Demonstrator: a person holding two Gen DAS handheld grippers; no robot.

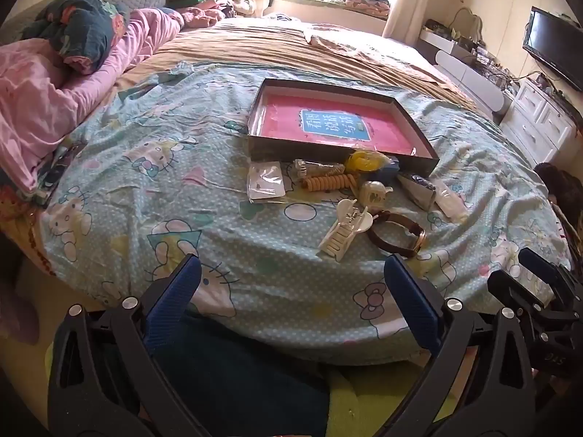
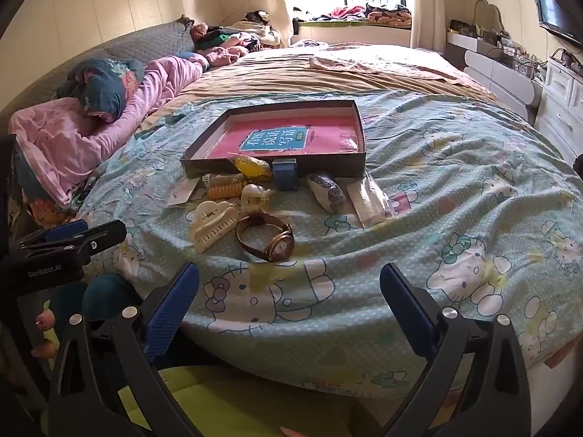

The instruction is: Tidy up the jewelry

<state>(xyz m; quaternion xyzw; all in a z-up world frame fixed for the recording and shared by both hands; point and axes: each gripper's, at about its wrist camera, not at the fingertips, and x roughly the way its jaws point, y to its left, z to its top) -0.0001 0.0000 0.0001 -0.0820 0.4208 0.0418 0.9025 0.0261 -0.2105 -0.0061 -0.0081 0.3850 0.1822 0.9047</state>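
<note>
Bedroom shot, cartoon-cat sheet (image 2: pixel 419 189) on the bed. Left gripper (image 1: pixel 291 280) and right gripper (image 2: pixel 289 284) both hover at the near edge, jaws spread wide, nothing between them. Just past them: watch (image 2: pixel 271 242), cream hair claw (image 2: pixel 211 227), then the shallow box (image 2: pixel 277 167).

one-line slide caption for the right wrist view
Open right gripper hovers before a watch, hair clips and an open box on the bed.

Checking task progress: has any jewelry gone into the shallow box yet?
No. The shallow box holds only a pink sheet with a blue label; the wristwatch, cream hair claw and other pieces lie on the bedsheet outside it.
</note>
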